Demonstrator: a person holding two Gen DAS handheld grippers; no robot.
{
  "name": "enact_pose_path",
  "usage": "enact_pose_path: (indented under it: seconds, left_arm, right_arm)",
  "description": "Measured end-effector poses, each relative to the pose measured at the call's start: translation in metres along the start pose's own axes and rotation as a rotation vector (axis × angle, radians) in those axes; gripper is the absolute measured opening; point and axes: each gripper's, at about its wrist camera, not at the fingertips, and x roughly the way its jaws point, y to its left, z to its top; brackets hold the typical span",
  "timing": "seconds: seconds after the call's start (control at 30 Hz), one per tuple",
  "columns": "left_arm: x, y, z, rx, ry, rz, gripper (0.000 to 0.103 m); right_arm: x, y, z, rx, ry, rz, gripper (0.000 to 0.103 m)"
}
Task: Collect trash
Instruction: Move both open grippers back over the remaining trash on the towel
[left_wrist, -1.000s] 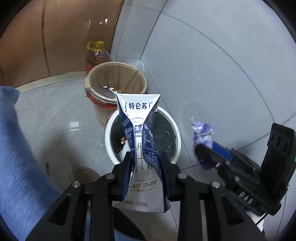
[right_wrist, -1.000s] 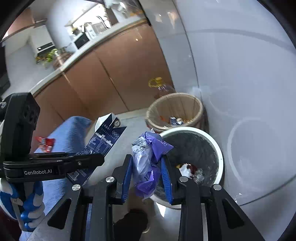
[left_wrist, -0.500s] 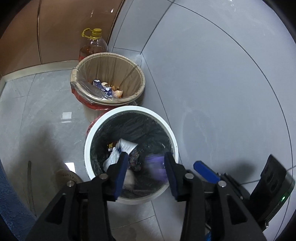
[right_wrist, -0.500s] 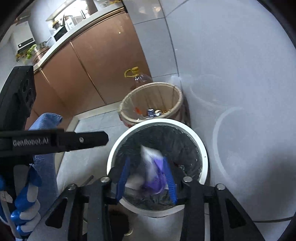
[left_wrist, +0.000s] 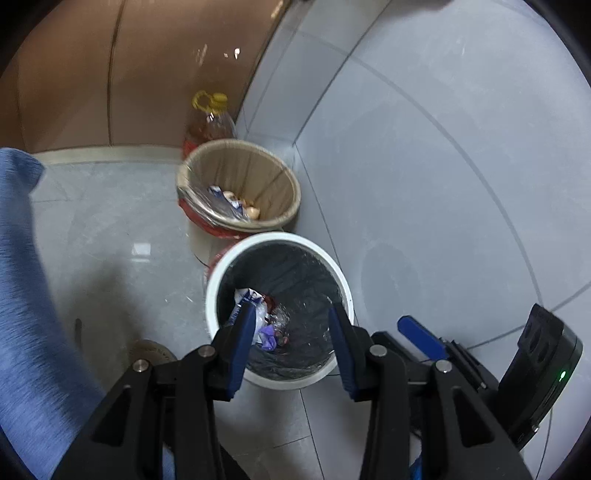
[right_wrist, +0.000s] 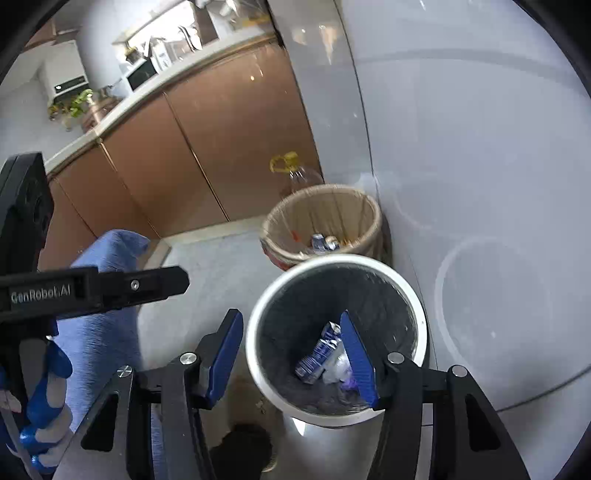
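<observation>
A white bin with a black liner (left_wrist: 334, 275) stands on the floor by the wall; it also shows in the right wrist view (right_wrist: 255, 317). Inside lie the blue-and-white milk carton (right_wrist: 317, 356), also in the left wrist view (left_wrist: 245, 297), and the purple wrapper (left_wrist: 269, 334), in the right wrist view (right_wrist: 349, 382) part hidden by a finger. My left gripper (left_wrist: 291, 347) is open and empty above the bin's near rim. My right gripper (right_wrist: 291, 356) is open and empty above the bin's left rim.
A second bin with a tan liner (left_wrist: 291, 184) holding scraps stands behind the white one, also in the right wrist view (right_wrist: 373, 214). An oil bottle with a yellow cap (left_wrist: 210, 120) stands behind it. Brown cabinets (right_wrist: 221, 147) run along the back. A blue cloth-covered shape (left_wrist: 22, 277) is at left.
Both grippers opened over the white bin. The milk carton dropped from the left and the purple wrapper from the right; both now lie in the bin. Both jaws stand wider.
</observation>
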Motion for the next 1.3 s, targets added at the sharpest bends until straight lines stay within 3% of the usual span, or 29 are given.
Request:
enact_pose_path:
  seconds: [0.27, 0.4, 0.53, 0.7, 0.9, 1.3]
  left_arm:
    - [-0.096, 0.007, -0.028, 0.026, -0.146, 0.059, 0.039]
    - [-0.153, 0.016, -0.049, 0.013, -0.238, 0.095, 0.039]
    - [-0.199, 0.023, -0.068, -0.001, -0.328, 0.138, 0.05]
    - [-0.255, 0.033, -0.091, -0.022, -0.438, 0.186, 0.052]
    - [-0.292, 0.038, -0.123, -0.027, -0.513, 0.244, 0.052]
    - [-0.342, 0.039, -0.191, -0.019, -0.659, 0.375, 0.052]
  right_arm:
    - [-0.058, 0.05, 0.011, -0.069, -0.103, 0.035, 0.063]
    - [-0.094, 0.084, 0.015, -0.123, -0.169, 0.061, 0.074]
    - [-0.119, 0.111, 0.017, -0.168, -0.218, 0.078, 0.084]
    - [-0.146, 0.139, 0.016, -0.225, -0.262, 0.095, 0.09]
    - [-0.174, 0.166, 0.007, -0.288, -0.31, 0.107, 0.102]
    - [-0.207, 0.199, -0.02, -0.343, -0.34, 0.137, 0.103]
